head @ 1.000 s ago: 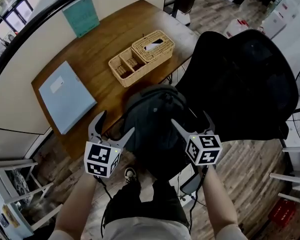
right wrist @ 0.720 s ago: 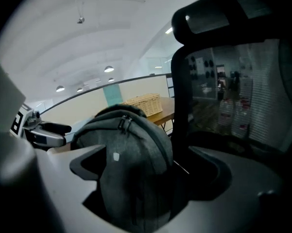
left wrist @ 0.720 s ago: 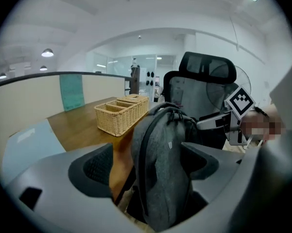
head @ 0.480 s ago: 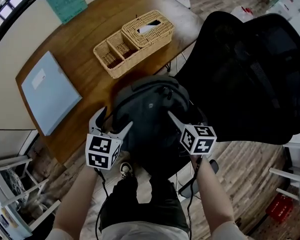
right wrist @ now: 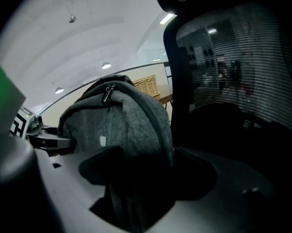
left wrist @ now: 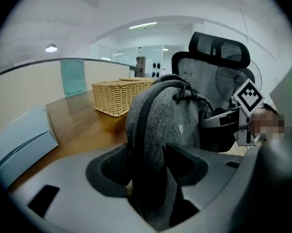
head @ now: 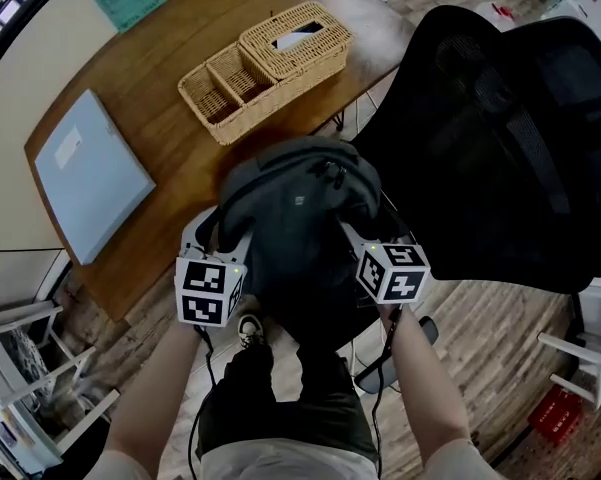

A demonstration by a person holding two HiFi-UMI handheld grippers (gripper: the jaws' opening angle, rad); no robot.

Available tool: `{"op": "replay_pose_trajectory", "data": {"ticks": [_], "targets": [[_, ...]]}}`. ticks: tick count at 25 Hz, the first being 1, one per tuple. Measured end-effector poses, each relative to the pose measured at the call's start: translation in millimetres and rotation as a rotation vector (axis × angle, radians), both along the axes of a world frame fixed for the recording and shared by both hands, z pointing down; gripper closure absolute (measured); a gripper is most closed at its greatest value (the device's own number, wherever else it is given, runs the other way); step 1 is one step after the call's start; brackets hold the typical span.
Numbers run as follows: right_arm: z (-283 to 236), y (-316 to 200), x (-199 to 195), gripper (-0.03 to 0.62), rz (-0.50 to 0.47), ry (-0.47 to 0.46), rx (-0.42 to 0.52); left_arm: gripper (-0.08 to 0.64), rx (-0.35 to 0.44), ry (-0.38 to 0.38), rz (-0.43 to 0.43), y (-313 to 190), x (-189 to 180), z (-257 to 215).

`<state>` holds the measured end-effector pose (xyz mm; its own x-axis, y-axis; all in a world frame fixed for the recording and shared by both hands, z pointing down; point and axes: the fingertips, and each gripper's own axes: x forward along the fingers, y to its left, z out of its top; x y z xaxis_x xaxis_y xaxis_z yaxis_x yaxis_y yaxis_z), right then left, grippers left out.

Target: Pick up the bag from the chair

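Though the head view hides it, gripper views show left tongs and right tongs, just closing, clamping the bag.

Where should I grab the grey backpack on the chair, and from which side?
Pinch the backpack by its left and right side edges, coming from the front: it stands upright, the chair's backrest blocks the rear, and those fabric edges look narrow enough for jaws.
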<state>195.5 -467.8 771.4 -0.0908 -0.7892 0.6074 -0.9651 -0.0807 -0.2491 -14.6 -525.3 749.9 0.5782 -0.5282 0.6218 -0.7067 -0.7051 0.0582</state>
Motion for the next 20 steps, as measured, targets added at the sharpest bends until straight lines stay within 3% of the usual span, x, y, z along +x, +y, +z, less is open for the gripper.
{"op": "replay_pose_trajectory", "data": {"ticks": [2,9,15,20], "targets": [[0.4,-0.2,3.3,0.303,0.010,0.024,-0.007,0.334,0.011,0.000,-0.003,-1.0,1.4,0.1],[-10.7,13.1,-5.5,0.398,0.017,0.011,-0.003,0.419,-0.018,0.027,-0.006,7.7,-0.2,-7.6],[-37.5,38.3,-18.5,0.428,0.036,0.016,0.038,0.449,-0.048,0.113,-0.024,31.3,-9.4,-30.1],[-81.4,47.4,-19.9,0.440,0.032,0.047,0.092,0.462,-0.027,0.172,-0.022,49.1,-10.2,-65.6]]}}
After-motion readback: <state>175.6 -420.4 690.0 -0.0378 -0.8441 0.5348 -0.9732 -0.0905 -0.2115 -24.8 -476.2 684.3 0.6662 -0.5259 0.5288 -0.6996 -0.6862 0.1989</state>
